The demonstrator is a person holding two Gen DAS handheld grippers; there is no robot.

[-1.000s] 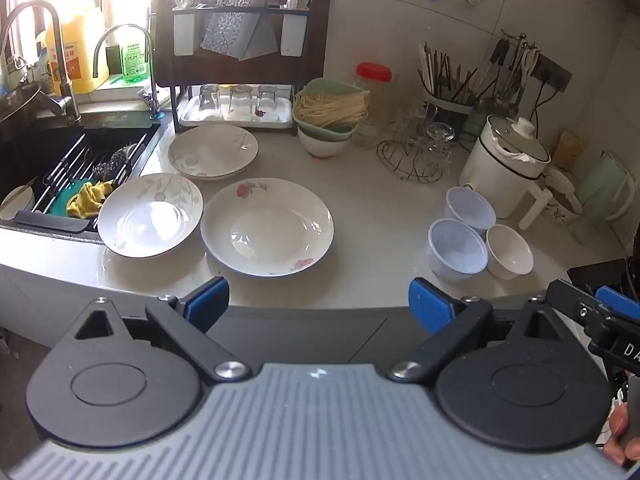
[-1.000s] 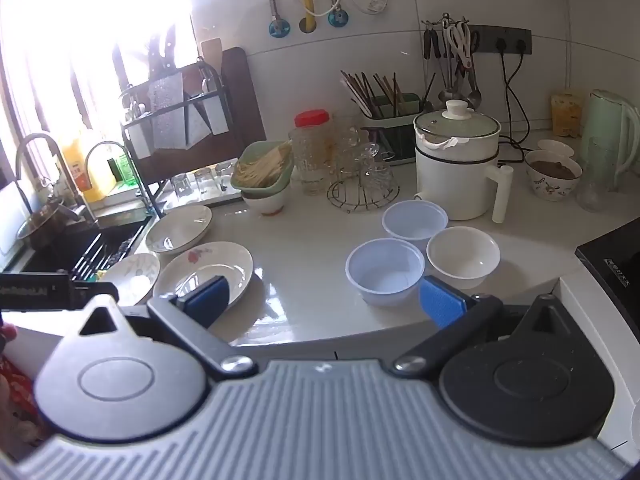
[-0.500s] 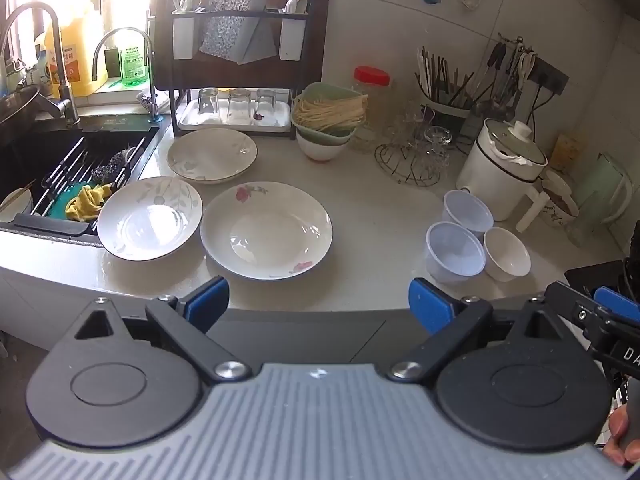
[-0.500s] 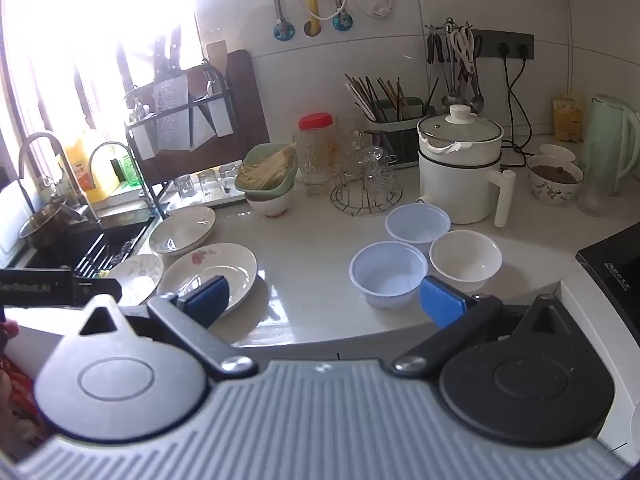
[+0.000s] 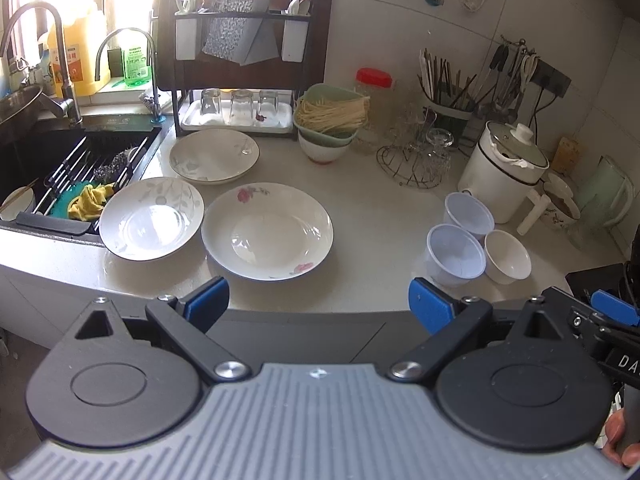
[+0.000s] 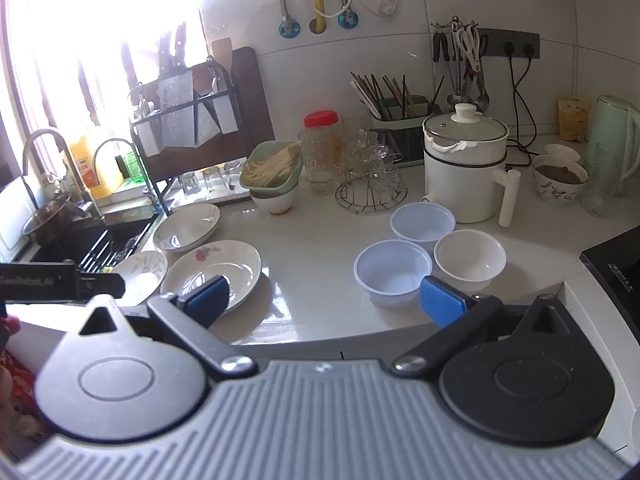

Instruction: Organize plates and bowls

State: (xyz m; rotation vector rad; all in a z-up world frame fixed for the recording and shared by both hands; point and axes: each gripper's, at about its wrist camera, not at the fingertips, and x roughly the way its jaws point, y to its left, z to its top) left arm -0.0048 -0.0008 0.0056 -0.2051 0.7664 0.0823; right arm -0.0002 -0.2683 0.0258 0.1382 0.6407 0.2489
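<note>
Sink (image 5: 52, 168) at far left, yellow cloth (image 5: 90, 200) inside. On table (image 5: 372, 216), left to right: leaf-pattern plate (image 5: 150, 218) beside sink; second leaf-pattern plate (image 5: 214, 155) behind it; rose-pattern plate (image 5: 267, 230) centre, touching neither. Further right, well apart: two translucent bowls (image 5: 454, 254) (image 5: 468, 214) and white bowl (image 5: 507, 255), clustered. White cooker pot (image 5: 500, 172) behind. Left tongs (image 5: 318, 304) spread wide, empty, short of table edge. Right tongs (image 6: 324, 300) likewise spread, empty, before bowls.
</note>
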